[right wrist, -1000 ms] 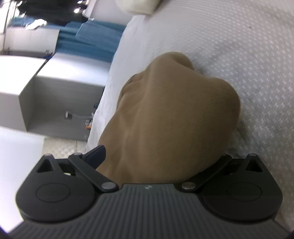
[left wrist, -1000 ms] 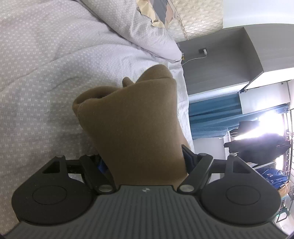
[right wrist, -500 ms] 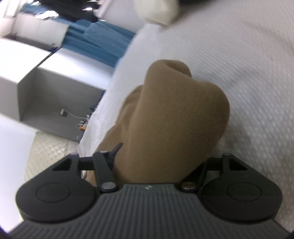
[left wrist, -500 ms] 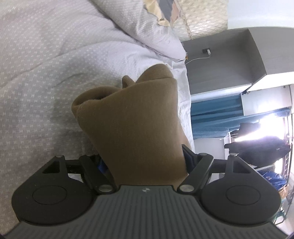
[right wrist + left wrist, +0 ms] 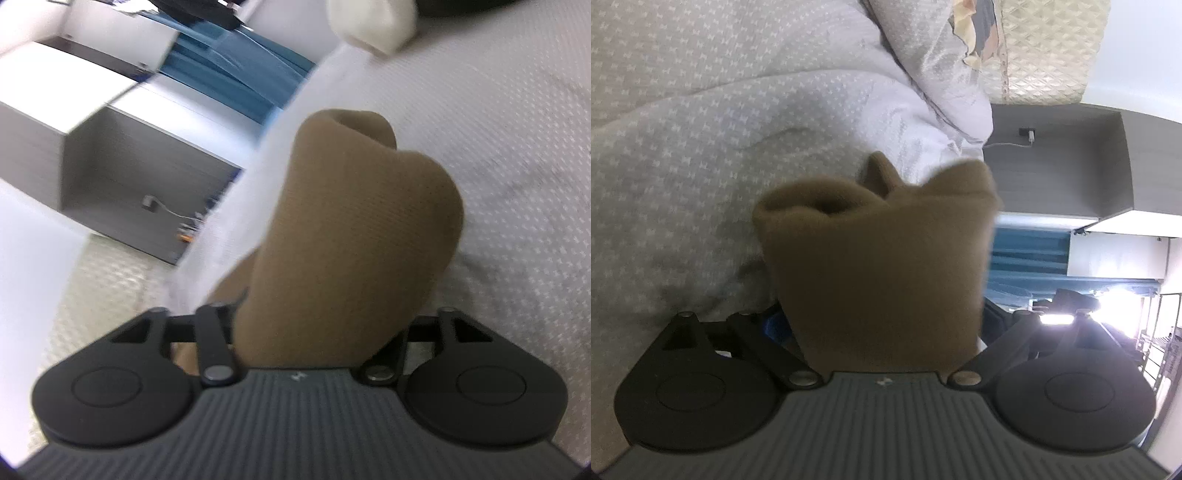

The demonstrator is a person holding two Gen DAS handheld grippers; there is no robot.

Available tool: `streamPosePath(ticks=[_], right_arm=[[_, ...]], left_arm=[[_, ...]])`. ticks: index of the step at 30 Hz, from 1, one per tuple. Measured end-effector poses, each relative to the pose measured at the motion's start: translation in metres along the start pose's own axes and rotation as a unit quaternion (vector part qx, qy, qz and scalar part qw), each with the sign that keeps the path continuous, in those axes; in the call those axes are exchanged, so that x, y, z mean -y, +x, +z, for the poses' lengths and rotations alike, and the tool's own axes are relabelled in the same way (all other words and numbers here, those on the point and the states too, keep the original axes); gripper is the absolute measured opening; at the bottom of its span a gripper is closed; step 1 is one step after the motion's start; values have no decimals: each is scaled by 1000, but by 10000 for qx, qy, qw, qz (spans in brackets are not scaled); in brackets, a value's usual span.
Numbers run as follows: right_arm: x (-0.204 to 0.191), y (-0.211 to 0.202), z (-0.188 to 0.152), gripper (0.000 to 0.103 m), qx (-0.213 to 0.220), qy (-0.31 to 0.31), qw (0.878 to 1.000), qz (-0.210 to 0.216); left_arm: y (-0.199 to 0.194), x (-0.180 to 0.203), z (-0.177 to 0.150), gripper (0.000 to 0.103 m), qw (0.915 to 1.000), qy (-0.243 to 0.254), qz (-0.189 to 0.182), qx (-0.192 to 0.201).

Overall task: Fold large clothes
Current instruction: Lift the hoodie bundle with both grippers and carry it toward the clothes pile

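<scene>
A folded brown garment (image 5: 879, 258) fills the middle of the left wrist view, bunched up and raised over the white quilted bed (image 5: 683, 147). My left gripper (image 5: 882, 321) has the bundle between its jaws, which are opening; narrow gaps show at both sides of the cloth, and the fingertips are hidden. In the right wrist view the same brown garment (image 5: 351, 229) stands as a thick roll over the bed (image 5: 498, 129). My right gripper (image 5: 321, 325) clasps the roll's base, its jaws easing slightly open while the cloth still fills them.
A pale pillow (image 5: 942, 85) and a quilted headboard (image 5: 1045, 48) lie beyond the garment. A grey bedside cabinet (image 5: 1067, 158) with a charger stands off the bed edge, and blue curtains (image 5: 236, 62) hang behind it. A cream cushion (image 5: 373, 22) lies far up the bed.
The left jaws have spread and the view rolled, with the bundle sunk lower. The right jaws narrowed from wide open onto the roll, and that view rolled and shifted.
</scene>
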State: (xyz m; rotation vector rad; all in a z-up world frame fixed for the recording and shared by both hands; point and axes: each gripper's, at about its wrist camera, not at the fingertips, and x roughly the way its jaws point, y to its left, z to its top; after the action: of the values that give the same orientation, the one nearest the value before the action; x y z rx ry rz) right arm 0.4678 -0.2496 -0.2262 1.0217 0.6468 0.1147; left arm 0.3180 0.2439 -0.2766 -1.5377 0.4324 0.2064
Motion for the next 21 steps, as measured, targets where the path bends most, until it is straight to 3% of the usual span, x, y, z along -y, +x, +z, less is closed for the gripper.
streamPosePath(ticks=[4,6,8,12,21], right_arm=[[14,11,5,69,-139,283,9995,-13],[6,8,5,61,-100,14,9999,-27],[-9,2,7,43,-4,-396,9992,32],[-33,-5,10,36,72,-1010,9945,268],[-73,-38,18,35,175,-1769,9801,884]], left_arm=[[1,14,-3,80,9985,451,259,184],[-2,21,-5,73,9969,691,306,212],[-3,27,-4,64,9954,859,351,223],[-7,45,-6,59,9893,1371,392,323],[-25,59,4,55,9878,1542,89,190]])
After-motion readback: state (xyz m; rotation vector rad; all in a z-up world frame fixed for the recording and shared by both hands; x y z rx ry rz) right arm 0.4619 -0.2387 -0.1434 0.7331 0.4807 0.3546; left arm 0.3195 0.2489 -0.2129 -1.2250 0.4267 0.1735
